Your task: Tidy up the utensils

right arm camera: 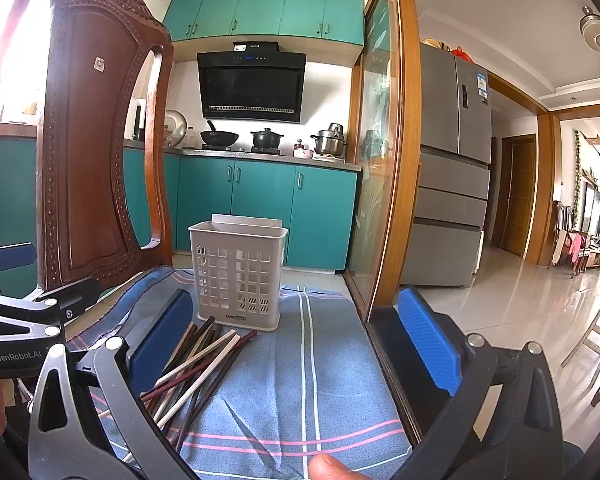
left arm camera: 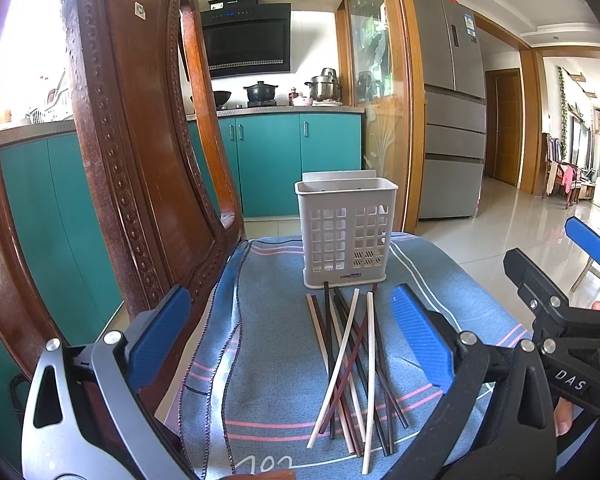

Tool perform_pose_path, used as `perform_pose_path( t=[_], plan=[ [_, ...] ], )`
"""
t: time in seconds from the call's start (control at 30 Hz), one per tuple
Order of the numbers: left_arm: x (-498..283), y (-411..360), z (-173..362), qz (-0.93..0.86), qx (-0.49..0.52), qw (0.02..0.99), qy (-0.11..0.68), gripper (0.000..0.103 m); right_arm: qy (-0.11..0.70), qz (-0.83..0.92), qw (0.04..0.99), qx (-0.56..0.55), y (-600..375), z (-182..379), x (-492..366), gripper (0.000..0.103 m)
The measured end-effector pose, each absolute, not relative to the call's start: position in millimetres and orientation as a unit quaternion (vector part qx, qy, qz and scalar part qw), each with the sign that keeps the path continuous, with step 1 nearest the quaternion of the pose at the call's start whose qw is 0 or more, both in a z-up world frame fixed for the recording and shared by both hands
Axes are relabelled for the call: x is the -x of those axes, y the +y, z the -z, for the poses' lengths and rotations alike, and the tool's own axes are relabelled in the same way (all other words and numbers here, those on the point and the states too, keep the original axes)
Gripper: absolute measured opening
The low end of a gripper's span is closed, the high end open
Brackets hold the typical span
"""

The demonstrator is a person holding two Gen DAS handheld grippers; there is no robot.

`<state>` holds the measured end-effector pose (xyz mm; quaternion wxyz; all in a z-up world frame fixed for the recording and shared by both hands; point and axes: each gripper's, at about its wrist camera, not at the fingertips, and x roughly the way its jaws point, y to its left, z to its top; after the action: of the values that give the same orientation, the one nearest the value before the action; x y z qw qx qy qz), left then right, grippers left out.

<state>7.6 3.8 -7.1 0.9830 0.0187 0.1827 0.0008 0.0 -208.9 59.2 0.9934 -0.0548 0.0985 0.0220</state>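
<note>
Left wrist view: left hand-held gripper (left arm camera: 292,344) has its jaws wide apart and holds nothing. The chopsticks (left arm camera: 350,368) lie in a loose crossed pile between and just ahead of its blue pads (left arm camera: 158,340), on the striped blue cloth (left arm camera: 268,360). Long axes run mostly away from the gripper, far tips close to the foot of the white slotted holder (left arm camera: 346,228), which stands upright beyond them. Judgement: thin, stiff, light sticks, likely slick; they overlap, so a pinch near mid-length of a top one, across its axis, should lift it level.

Right wrist view: right hand-held gripper (right arm camera: 296,344) is also spread open and empty. The pile sits to its left, partly behind the left pad (right arm camera: 162,340), sticks fanning diagonally toward the holder (right arm camera: 238,272) ahead. The other gripper's body shows at far left.
</note>
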Motion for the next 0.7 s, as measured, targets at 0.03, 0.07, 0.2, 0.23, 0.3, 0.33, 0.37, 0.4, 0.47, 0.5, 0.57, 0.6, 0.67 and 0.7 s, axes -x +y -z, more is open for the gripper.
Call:
perform_pose_path(
  t=[0.03,0.07,0.2,0.23,0.3,0.33,0.37,0.4,0.47,0.5,0.57,0.6,0.67,0.7],
  plan=[
    [-8.0,4.4,7.2,-0.001,-0.019,0.983,0.183,0.1,0.099,-0.023,0.993,0.052,-209.1,-59.3,-0.1,0.1],
    [-7.1,3.2,7.0,-0.001,-0.019,0.983,0.182,0.1,0.1,-0.024,0.993,0.051,-209.3,-59.6,-0.3,0.1],
    [-6.6,2.2,6.9,0.0,-0.019,0.983,0.182,0.1,0.101,-0.022,0.993,0.049,-208.8,-60.1,-1.1,0.1],
    [-6.5,1.9,6.7,-0.001,-0.019,0.983,0.182,0.1,0.101,-0.022,0.993,0.05,-208.3,-60.3,-1.4,0.1],
    [-6.4,1.8,6.7,-0.001,-0.019,0.983,0.182,0.1,0.101,-0.021,0.993,0.05,-207.4,-60.3,-2.1,0.1],
    [-6.4,1.7,6.8,-0.001,-0.019,0.983,0.182,0.1,0.101,-0.021,0.993,0.05,-207.9,-59.7,-2.0,0.1],
    [-6.4,1.7,6.8,0.0,-0.019,0.983,0.182,0.1,0.101,-0.022,0.993,0.049,-208.6,-59.4,-1.7,0.1],
    [-6.5,1.8,6.9,0.0,-0.019,0.983,0.182,0.1,0.101,-0.022,0.993,0.048,-208.3,-59.5,-2.0,0.1],
    [-6.5,1.6,7.0,-0.001,-0.02,0.983,0.182,0.1,0.101,-0.022,0.993,0.047,-208.4,-59.3,-2.3,0.1],
    [-6.7,1.5,7.2,-0.001,-0.02,0.983,0.183,0.1,0.101,-0.021,0.994,0.047,-208.5,-59.1,-2.5,0.1],
    [-7.0,1.9,7.2,-0.001,-0.02,0.983,0.183,0.1,0.101,-0.021,0.994,0.046,-209.0,-58.8,-2.8,0.1],
    [-7.0,2.1,7.3,-0.001,-0.021,0.983,0.183,0.1,0.101,-0.021,0.994,0.045,-209.8,-58.0,-2.3,0.1],
    [-6.9,2.2,7.4,0.0,-0.02,0.983,0.184,0.1,0.101,-0.02,0.994,0.045,-210.0,-58.0,-2.4,0.1],
    [-7.2,2.1,7.8,0.0,-0.02,0.983,0.184,0.1,0.101,-0.02,0.994,0.044,-210.1,-57.8,-2.5,0.1]
  ],
)
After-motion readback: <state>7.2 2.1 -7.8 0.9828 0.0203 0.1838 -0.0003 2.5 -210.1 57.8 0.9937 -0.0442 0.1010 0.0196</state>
